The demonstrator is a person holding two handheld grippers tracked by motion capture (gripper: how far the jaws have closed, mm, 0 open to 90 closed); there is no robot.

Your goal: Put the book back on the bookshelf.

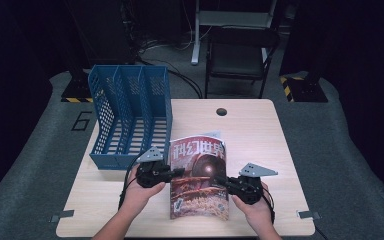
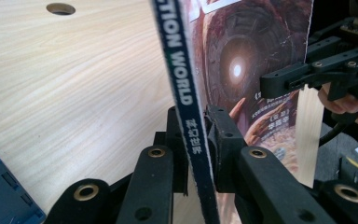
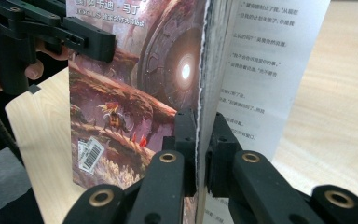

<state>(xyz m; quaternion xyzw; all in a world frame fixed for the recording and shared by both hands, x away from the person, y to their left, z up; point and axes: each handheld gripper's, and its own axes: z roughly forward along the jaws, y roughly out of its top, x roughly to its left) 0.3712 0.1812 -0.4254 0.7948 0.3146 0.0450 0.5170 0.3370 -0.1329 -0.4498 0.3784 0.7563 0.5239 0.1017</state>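
You hold the magazine (image 1: 199, 177) between your two grippers, over the near middle of the wooden table (image 1: 260, 130); your left gripper (image 1: 172, 172) has its jaws clamped on the spine edge, and in the left gripper view the dark blue spine (image 2: 186, 93) with its white lettering runs straight up between the two black jaws, pressed from both sides. Your right gripper (image 1: 221, 180) bites the opposite, open edge; in the right gripper view the jaws are closed tight on the page block, the cover to their left and a loose white page (image 3: 265, 79) of text fanning out to their right. The cover faces up toward the high camera, its barcode (image 3: 89, 155) at the near lower corner. The blue file rack (image 1: 130, 115) stands at the table's far left, just beyond your left hand (image 1: 142, 192), apart from the magazine; your right hand (image 1: 252, 205) sits near the front edge.
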